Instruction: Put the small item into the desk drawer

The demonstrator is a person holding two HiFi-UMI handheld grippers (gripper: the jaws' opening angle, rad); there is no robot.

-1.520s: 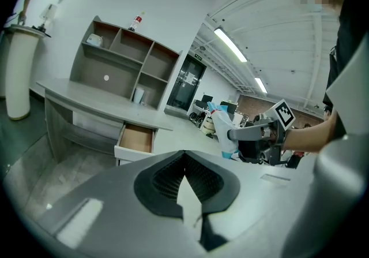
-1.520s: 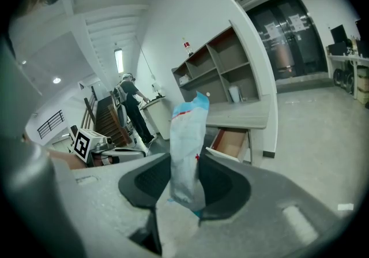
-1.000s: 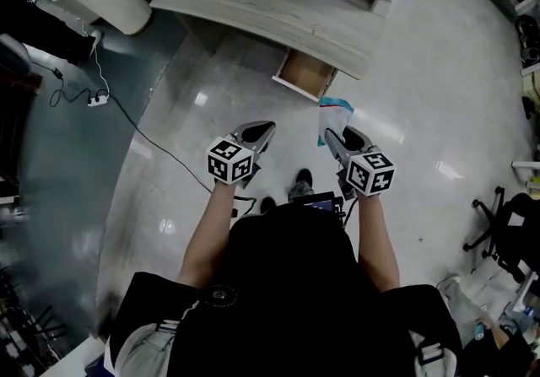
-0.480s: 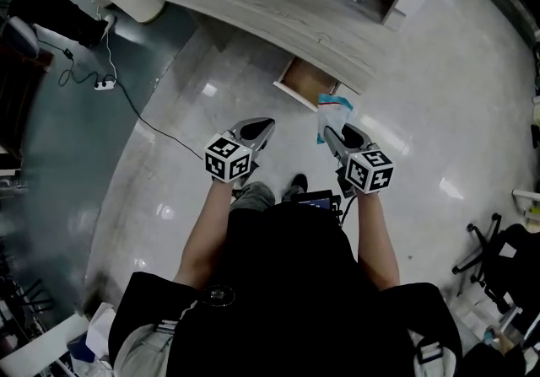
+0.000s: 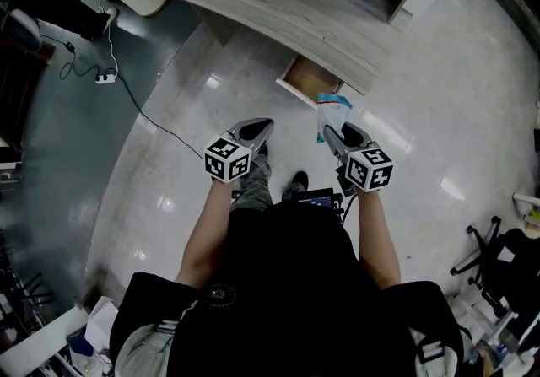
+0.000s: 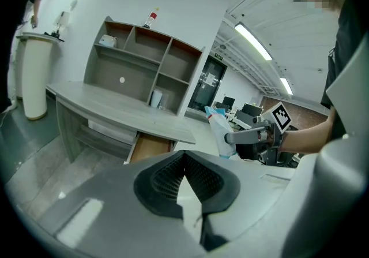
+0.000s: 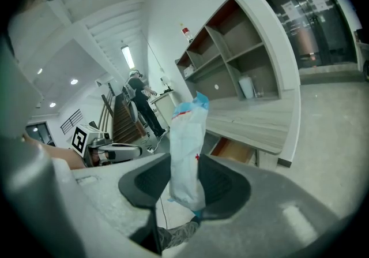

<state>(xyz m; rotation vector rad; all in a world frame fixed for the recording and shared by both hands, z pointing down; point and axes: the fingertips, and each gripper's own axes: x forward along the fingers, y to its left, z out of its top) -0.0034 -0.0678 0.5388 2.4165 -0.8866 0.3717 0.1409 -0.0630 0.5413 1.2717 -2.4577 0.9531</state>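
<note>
Two grippers are hovering short of the open drawer [image 5: 309,80] under the desk [image 5: 270,4]. Nearer the drawer's front, the right gripper [image 5: 332,132] is pinching a white-and-blue packet [image 5: 331,108] upright, probably carrying it ready for dropping in. Farther from the drawer, the left gripper [image 5: 263,126] is riding empty, jaws pressed together.

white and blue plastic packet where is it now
In the head view the white and blue plastic packet stands clamped in the right gripper, just short of the open wooden drawer under the grey desk.
</note>
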